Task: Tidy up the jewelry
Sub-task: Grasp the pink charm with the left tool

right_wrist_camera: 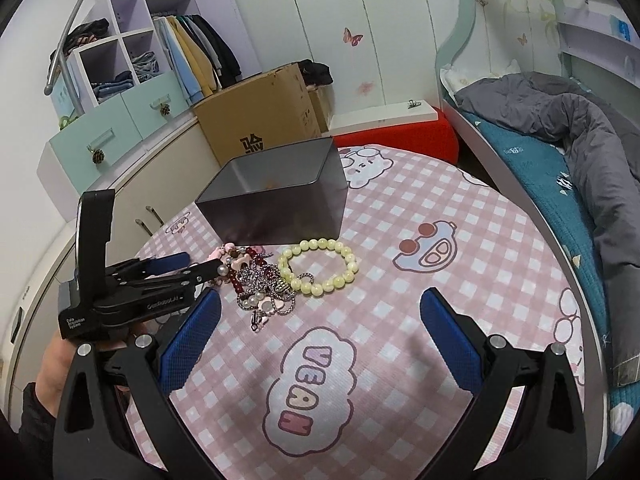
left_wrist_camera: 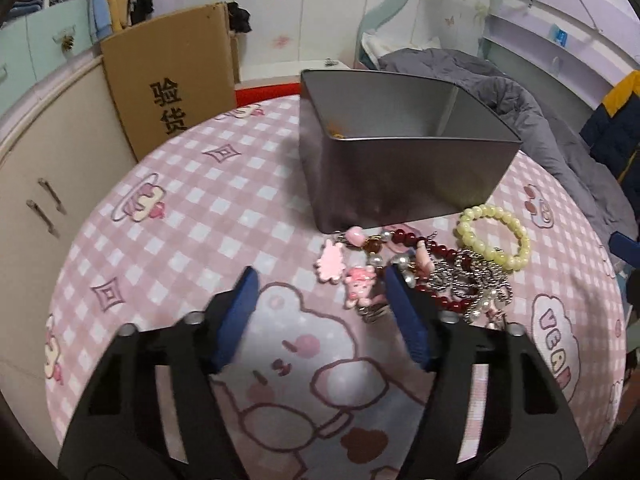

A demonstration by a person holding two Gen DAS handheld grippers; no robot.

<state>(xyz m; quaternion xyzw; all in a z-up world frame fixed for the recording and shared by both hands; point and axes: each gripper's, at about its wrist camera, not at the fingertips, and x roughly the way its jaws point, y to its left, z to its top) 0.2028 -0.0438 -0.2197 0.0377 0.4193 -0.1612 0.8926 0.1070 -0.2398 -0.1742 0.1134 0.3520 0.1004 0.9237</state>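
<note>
A grey metal tin (left_wrist_camera: 400, 176) stands open on the pink checked cloth; it also shows in the right wrist view (right_wrist_camera: 276, 196). In front of it lies a pile of jewelry: a pale yellow bead bracelet (left_wrist_camera: 494, 236) (right_wrist_camera: 320, 266), a dark red bead string (left_wrist_camera: 436, 276), silver chains (right_wrist_camera: 264, 286) and pink charms (left_wrist_camera: 332, 262). My left gripper (left_wrist_camera: 320, 280) is open and empty, its right finger at the pile's left edge. It shows in the right wrist view (right_wrist_camera: 188, 264). My right gripper (right_wrist_camera: 320, 304) is open and empty, just short of the pile.
A cardboard box (left_wrist_camera: 168, 80) stands behind the table at the left, by a cabinet (left_wrist_camera: 44, 184). A bed with a grey quilt (right_wrist_camera: 572, 132) runs along the right side. A red stool (right_wrist_camera: 404, 136) sits beyond the table's far edge.
</note>
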